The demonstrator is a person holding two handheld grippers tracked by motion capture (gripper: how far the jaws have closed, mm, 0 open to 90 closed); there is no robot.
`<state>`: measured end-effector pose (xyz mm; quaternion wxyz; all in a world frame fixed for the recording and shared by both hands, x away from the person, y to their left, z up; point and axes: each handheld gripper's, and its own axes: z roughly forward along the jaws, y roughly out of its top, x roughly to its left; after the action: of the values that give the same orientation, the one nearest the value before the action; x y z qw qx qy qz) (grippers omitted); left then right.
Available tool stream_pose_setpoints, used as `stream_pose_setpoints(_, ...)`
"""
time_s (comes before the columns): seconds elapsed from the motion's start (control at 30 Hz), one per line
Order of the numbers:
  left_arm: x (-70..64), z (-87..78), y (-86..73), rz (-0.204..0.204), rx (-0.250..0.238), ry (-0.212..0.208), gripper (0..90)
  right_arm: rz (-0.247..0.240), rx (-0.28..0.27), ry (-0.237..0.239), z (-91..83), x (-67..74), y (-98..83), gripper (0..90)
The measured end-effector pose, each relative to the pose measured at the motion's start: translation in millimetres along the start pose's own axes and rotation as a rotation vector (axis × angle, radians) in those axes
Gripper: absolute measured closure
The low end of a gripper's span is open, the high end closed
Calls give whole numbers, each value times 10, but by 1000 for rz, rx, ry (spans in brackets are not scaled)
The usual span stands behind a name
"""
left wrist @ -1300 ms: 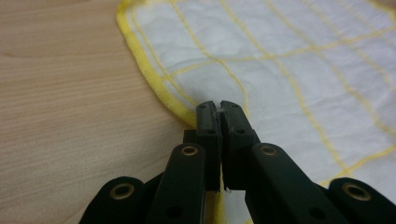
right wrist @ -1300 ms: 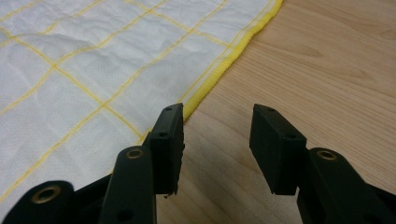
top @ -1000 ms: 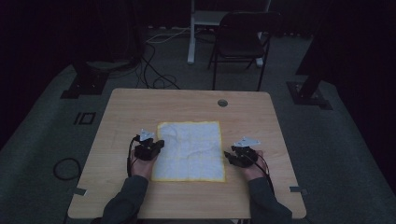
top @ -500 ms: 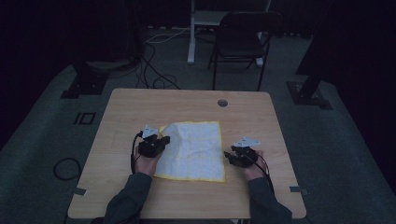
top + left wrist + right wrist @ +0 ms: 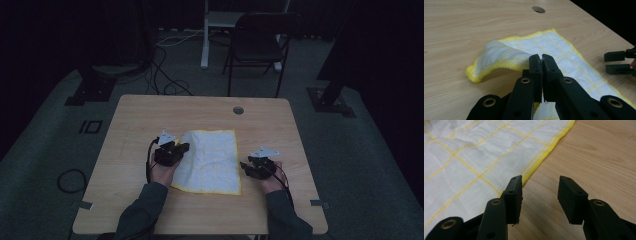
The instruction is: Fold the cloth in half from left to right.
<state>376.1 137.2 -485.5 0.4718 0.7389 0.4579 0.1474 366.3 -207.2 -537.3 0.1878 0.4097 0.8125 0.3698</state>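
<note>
A white cloth [image 5: 212,160] with yellow grid lines and a yellow hem lies on the wooden table [image 5: 140,115]. My left gripper [image 5: 185,146] is shut on the cloth's left edge and holds it off the table, so that edge curls over toward the middle [image 5: 499,53]. In the left gripper view the jaws [image 5: 541,58] pinch the hem between them. My right gripper [image 5: 245,169] rests open on the table just right of the cloth's right hem [image 5: 541,160]; nothing is between its fingertips [image 5: 540,192].
A round cable hole [image 5: 238,110] sits in the table near the far edge. Behind the table stand a dark chair [image 5: 260,45] and a white post [image 5: 205,35]. Cables lie on the floor [image 5: 165,80] at the back left.
My left gripper has lifted the cloth's left edge and carried it to the right, folding it over. The right gripper has stayed put.
</note>
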Motion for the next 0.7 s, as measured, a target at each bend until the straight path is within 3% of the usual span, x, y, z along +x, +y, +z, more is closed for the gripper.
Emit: stream_pose_setpoints(0.7,-193,109,114,21,-12,-57,879,4,-4,-2,-15,-13,-3,547)
